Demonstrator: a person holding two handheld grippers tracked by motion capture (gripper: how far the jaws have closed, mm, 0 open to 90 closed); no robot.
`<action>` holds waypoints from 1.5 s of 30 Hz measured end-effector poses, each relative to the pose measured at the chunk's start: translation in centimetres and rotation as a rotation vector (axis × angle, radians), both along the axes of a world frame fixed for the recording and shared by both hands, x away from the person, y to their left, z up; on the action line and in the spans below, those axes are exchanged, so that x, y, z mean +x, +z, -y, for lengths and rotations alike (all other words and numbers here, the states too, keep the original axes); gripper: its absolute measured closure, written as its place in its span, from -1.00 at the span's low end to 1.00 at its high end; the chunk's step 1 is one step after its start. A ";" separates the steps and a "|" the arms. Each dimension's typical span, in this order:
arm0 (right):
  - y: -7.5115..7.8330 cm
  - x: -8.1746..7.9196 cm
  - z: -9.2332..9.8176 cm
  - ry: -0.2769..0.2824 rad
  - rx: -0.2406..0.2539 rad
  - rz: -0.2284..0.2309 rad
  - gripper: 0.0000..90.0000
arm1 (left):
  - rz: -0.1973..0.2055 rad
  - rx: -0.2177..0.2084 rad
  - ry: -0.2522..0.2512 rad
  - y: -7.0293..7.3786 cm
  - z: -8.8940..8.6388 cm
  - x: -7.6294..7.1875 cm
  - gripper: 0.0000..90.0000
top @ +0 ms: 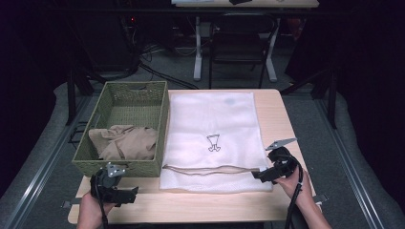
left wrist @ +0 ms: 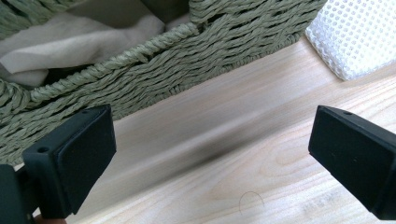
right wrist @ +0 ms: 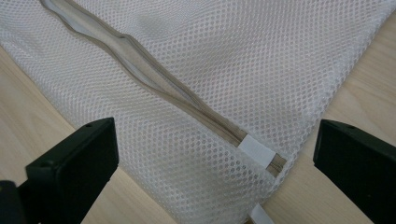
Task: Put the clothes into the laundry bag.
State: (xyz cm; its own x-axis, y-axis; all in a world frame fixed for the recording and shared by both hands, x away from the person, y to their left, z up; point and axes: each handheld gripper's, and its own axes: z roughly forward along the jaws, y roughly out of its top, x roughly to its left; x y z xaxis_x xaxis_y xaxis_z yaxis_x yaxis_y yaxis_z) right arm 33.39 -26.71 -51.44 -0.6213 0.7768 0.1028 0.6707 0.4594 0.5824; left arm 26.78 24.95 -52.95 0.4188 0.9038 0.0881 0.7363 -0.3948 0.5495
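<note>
Table (top: 277,109), mesh bag's zip (right wrist: 154,79) close-up

Light wood table (top: 277,114), pale grain, well lit from above; room around it dark, walls lost in black; grey floor (top: 229,71) beyond far edge of table; black cables (top: 157,71) trail over floor past far-left corner; dark chair (top: 239,43) behind far edge, between white legs (top: 197,52) of second desk (top: 248,3); grey matting (top: 353,157) and metal rails (top: 38,167) along left and right edges.
</note>
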 end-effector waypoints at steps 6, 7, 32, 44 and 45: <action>0.0 0.0 0.0 0.003 0.003 -0.002 -0.99 | -0.002 -0.004 -0.001 0.0 0.0 0.0 -0.98; 0.0 0.0 0.0 0.004 0.002 -0.002 -0.99 | -0.003 -0.003 -0.001 0.0 0.0 0.0 -0.98; 1.0 1.1 -2.8 0.077 0.004 0.039 -1.00 | -0.011 0.000 -0.005 -0.2 0.2 0.1 -0.98; 1.2 2.9 -5.5 0.152 -0.002 0.050 -1.00 | -0.014 0.006 -0.008 -0.1 0.2 0.1 -0.98; 1.2 3.0 -5.7 0.156 -0.001 0.049 -1.00 | -0.013 0.007 -0.008 -0.1 0.2 0.1 -0.98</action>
